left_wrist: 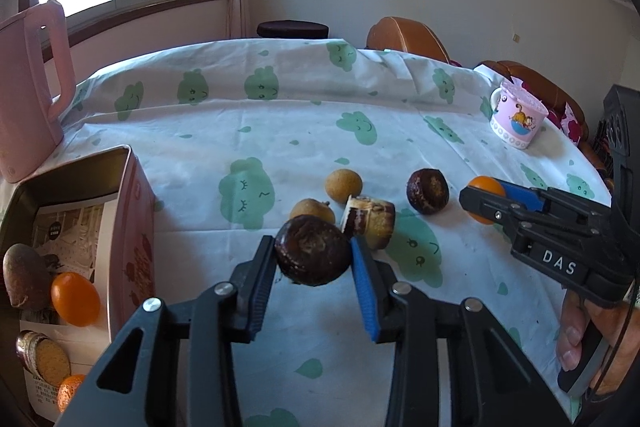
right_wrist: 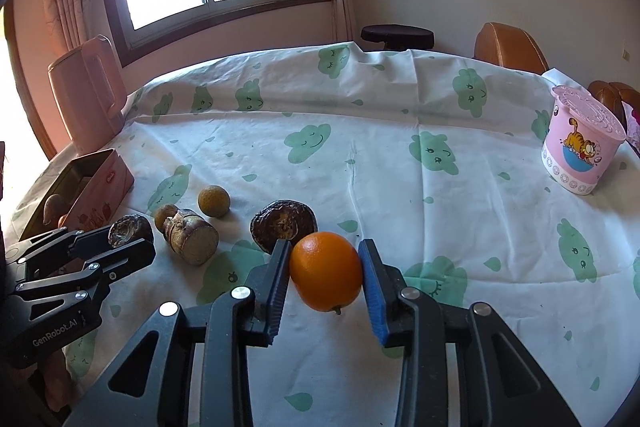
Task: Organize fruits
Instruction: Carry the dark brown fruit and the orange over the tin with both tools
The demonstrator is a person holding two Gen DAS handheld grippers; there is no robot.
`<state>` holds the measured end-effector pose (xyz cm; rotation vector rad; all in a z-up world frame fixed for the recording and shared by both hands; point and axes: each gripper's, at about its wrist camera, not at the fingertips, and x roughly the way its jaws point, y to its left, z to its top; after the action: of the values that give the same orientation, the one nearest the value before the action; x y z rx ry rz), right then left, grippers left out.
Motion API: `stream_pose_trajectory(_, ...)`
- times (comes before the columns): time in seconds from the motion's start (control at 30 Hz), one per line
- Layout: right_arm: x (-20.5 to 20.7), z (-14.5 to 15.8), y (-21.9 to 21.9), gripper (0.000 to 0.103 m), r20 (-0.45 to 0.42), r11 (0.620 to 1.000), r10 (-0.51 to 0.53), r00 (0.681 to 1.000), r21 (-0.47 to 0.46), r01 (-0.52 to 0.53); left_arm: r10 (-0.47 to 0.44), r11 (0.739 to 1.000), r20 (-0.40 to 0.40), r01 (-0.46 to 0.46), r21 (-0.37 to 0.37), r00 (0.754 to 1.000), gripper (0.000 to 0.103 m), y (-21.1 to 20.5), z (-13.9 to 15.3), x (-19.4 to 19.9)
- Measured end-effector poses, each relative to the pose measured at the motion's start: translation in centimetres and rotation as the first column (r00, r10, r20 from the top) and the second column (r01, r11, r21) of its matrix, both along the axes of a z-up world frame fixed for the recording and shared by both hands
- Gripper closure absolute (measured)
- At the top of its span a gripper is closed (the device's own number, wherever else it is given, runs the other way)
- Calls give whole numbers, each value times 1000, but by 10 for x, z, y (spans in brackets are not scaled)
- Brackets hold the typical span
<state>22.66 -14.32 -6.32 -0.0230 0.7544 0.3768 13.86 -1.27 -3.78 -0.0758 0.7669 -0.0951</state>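
Note:
My left gripper is shut on a dark brown wrinkled fruit, held just above the cloth; it also shows in the right wrist view. My right gripper is shut on an orange, seen in the left wrist view too. On the cloth lie two tan round fruits, a cut cylinder-shaped piece and another dark wrinkled fruit. A pink tin box at the left holds an orange fruit and several other pieces.
A pink kettle stands behind the box. A pink cartoon cup stands at the far right. The table wears a white cloth with green clouds. Brown chairs and a dark stool stand behind it.

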Motion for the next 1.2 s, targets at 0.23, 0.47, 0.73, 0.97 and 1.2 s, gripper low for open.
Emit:
stream_pose_trajectory(0.23,-5,6,-1,66,40,1000,7,999,19,-8,20,1000,48,-21,12,999,64,1,6,-7)
stream_pose_trajectory(0.47,-11,11,-3,66,78,999,9,997,34,-12,35,999,90,-37,17,995,64,2,11,-12)
stream_pose_trajectory(0.73,-18,16,-6,66,120,999,4,993,47,-10,49,998,151,-54,34,987,64,0,18,-22)
stream_pose_trajectory(0.97,-23,19,-7,66,154,999,0,988,52,-9,59,997,186,-68,45,981,64,-1,21,-28)
stream_pose_trajectory(1.2,-29,24,-10,66,189,998,-6,982,65,-6,62,995,228,-78,61,972,64,-4,25,-34)
